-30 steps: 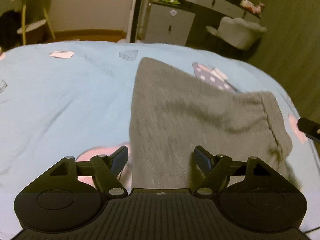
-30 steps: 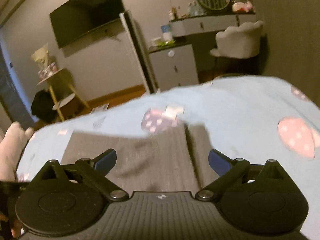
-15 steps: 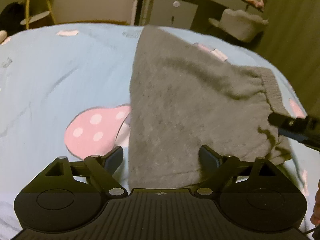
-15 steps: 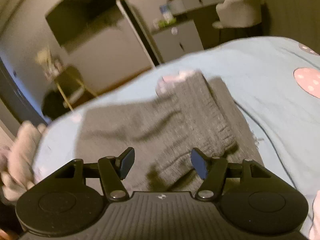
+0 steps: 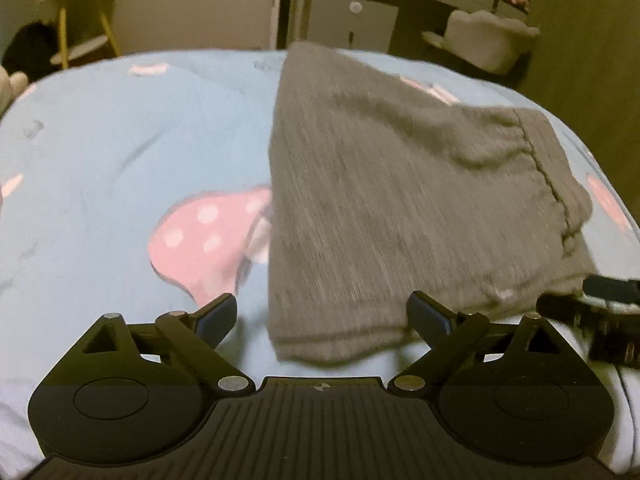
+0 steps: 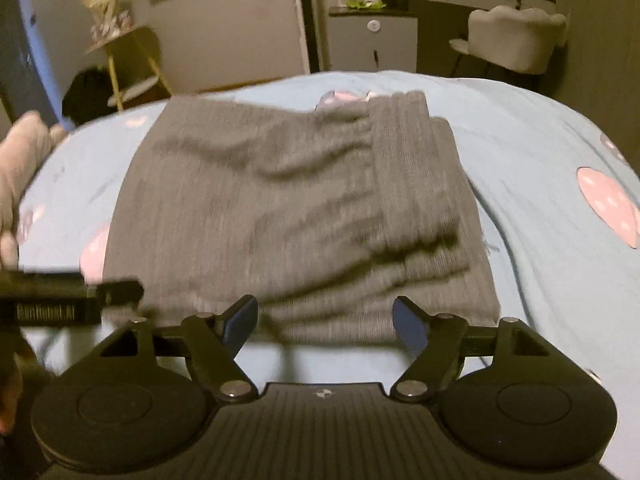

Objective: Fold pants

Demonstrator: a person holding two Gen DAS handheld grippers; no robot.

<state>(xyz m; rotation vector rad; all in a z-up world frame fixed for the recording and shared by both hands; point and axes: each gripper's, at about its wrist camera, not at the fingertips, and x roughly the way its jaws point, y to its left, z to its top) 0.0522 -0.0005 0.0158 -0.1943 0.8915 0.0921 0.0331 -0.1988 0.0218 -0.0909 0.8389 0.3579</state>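
Observation:
Grey knit pants (image 5: 400, 200) lie folded on a light blue bed cover, waistband toward the right. My left gripper (image 5: 322, 316) is open and empty, just in front of the near left corner of the fold. My right gripper (image 6: 324, 320) is open and empty, just in front of the pants (image 6: 288, 208) near their front edge. The right gripper's tip shows at the right edge of the left wrist view (image 5: 600, 304). The left gripper's tip shows at the left of the right wrist view (image 6: 72, 296).
The bed cover (image 5: 100, 152) is blue with pink polka-dot patches (image 5: 208, 240). Beyond the bed stand a white cabinet (image 5: 352, 20), a padded chair (image 5: 488, 40) and a yellow stand (image 5: 80, 20). A pale plush toy (image 6: 20, 160) lies at the bed's left.
Both grippers have pulled back toward the near edge of the pants and tilted down. The right gripper narrowed midway and is wide open again. The pants lie flatter on the bed.

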